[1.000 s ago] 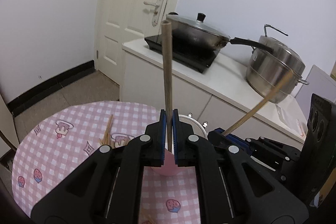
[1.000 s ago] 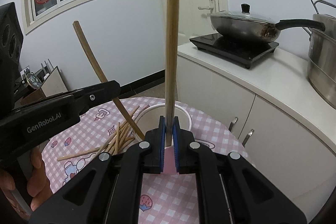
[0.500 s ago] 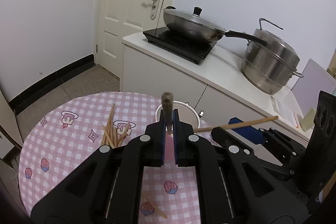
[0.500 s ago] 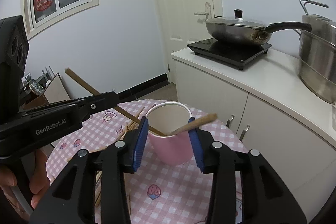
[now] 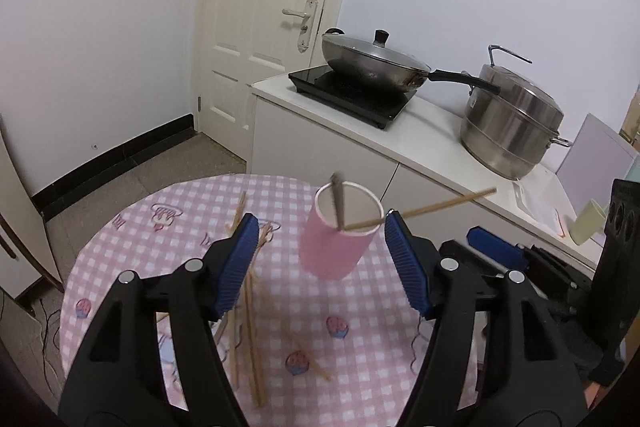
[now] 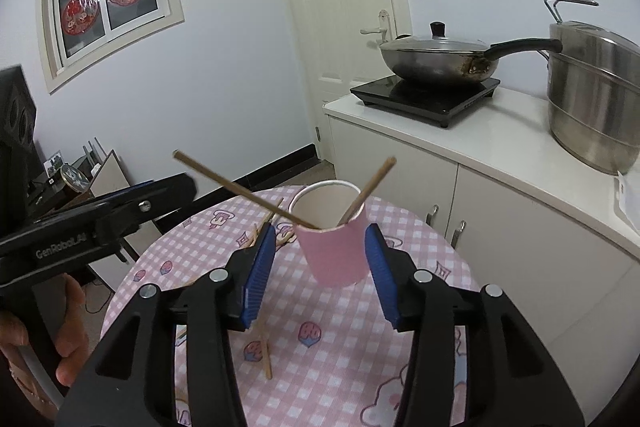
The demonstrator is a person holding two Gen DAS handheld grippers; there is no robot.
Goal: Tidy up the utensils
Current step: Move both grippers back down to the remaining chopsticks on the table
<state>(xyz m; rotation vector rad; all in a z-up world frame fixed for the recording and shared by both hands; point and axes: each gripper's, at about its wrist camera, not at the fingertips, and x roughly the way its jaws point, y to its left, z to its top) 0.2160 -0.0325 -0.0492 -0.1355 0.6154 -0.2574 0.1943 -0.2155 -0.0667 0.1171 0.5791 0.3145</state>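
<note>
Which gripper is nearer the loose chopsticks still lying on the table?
Left. The left gripper, jaws opening and empty, hangs right over the loose chopsticks. The right gripper, also opening and empty, faces the cup with most chopsticks off to its left.

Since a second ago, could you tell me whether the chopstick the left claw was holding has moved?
Yes. The chopstick has dropped from upright between the pads into the pink cup, leaning on its rim; the left claw is opening, empty.
</note>
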